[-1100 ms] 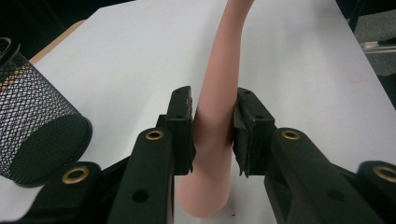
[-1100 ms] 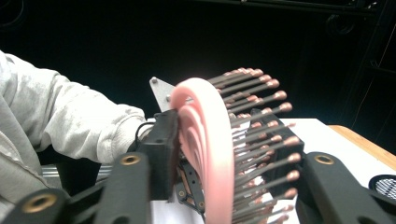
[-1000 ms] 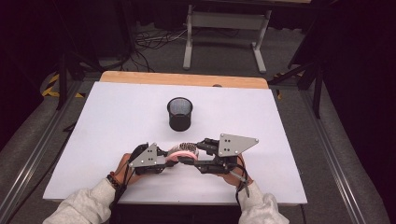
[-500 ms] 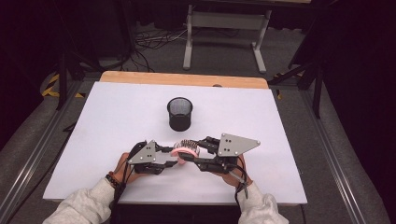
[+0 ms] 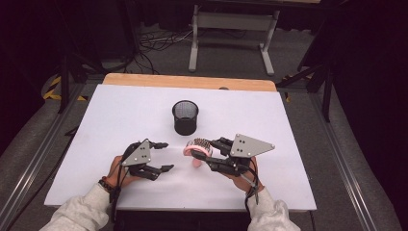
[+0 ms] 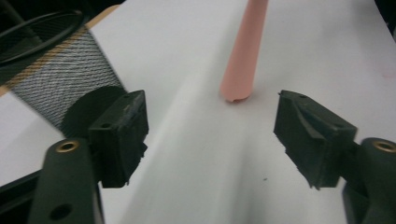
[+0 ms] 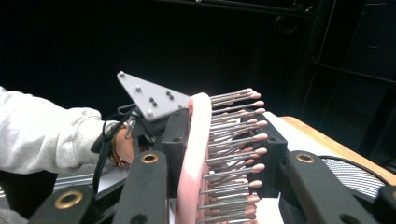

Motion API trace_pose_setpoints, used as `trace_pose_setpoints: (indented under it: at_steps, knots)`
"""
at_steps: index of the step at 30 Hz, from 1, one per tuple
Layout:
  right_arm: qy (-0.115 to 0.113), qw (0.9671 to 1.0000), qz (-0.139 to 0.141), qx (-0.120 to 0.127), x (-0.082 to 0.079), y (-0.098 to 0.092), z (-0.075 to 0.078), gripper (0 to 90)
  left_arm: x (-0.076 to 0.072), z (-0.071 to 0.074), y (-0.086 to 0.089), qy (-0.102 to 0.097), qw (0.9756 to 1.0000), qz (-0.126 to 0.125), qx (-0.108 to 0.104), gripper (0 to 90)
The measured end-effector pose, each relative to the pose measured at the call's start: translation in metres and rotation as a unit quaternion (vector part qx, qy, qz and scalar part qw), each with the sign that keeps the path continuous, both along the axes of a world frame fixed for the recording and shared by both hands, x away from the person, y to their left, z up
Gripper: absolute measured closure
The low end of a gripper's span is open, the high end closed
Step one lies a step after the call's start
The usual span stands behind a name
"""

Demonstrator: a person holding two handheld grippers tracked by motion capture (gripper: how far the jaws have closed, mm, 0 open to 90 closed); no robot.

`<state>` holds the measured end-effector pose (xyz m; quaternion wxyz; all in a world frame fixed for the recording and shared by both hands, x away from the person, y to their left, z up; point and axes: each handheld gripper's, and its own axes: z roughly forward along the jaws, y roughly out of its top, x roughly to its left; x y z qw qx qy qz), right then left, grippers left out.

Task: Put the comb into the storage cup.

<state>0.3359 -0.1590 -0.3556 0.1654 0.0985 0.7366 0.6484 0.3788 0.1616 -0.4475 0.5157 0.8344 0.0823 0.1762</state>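
Pink hairbrush (image 5: 197, 148): right tool (image 5: 201, 150) is clamping its head, while left tool (image 5: 165, 156) is standing open, having just released the handle.

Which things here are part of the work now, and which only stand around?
Part of the work:
- pink hairbrush, clamped at its head by the right tool
- left tool, jaws just opened, handle tip ahead of them
- black mesh cup, near the brush; likely involved

Only around:
- white table
- metal stand on the floor behind
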Motion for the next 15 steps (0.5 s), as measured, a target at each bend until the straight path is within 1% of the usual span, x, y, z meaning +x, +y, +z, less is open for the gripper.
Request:
trace_pose_setpoints:
  at_steps: [1,2,4,5,6,8,9,10,11,12,13,15]
  knots:
    - [0.000,1.0000,-0.003,0.001,0.000,-0.001,0.000,64.8,0.000,0.001,0.005,0.004,0.9999,0.002,-0.012,23.5]
    - [0.001,1.0000,-0.004,0.003,0.001,-0.002,0.000,64.9,-0.001,0.003,0.010,0.005,0.9998,0.006,-0.017,22.3]
    - [0.002,0.9999,-0.013,0.004,0.002,-0.004,0.002,64.9,-0.002,0.007,0.021,-0.001,0.9996,0.023,-0.015,18.7]
    - [0.001,0.9998,-0.020,0.003,0.003,-0.005,0.004,64.9,-0.003,0.008,0.024,0.002,0.9995,0.027,-0.017,16.0]
    - [0.001,0.9997,-0.024,0.005,0.004,-0.006,0.006,64.9,-0.005,0.008,0.029,0.002,0.9993,0.033,-0.018,16.0]
    - [-0.001,0.9994,-0.033,0.012,0.005,-0.009,0.009,64.9,-0.008,0.007,0.039,-0.003,0.9990,0.043,-0.016,13.3]
    - [-0.002,0.9992,-0.038,0.012,0.006,-0.009,0.010,64.9,-0.012,0.005,0.043,-0.010,0.9979,0.060,-0.022,10.1]
    - [-0.002,0.9991,-0.042,0.010,0.007,-0.008,0.010,64.9,-0.014,0.003,0.048,-0.013,0.9971,0.071,-0.025,3.7]
    - [0.000,0.9991,-0.042,0.008,0.009,-0.008,0.010,64.9,-0.016,0.002,0.052,-0.012,0.9975,0.066,-0.022,4.8]
    - [0.002,0.9990,-0.045,0.004,0.010,-0.006,0.009,64.9,-0.019,0.001,0.056,-0.016,0.9972,0.070,-0.021,6.2]
    - [0.004,0.9988,-0.049,0.000,0.011,-0.004,0.009,64.9,-0.021,0.001,0.059,-0.018,0.9968,0.074,-0.023,5.3]
    - [0.003,0.9986,-0.052,-0.006,0.013,-0.001,0.011,64.9,-0.024,-0.001,0.064,-0.017,0.9965,0.077,-0.026,5.4]
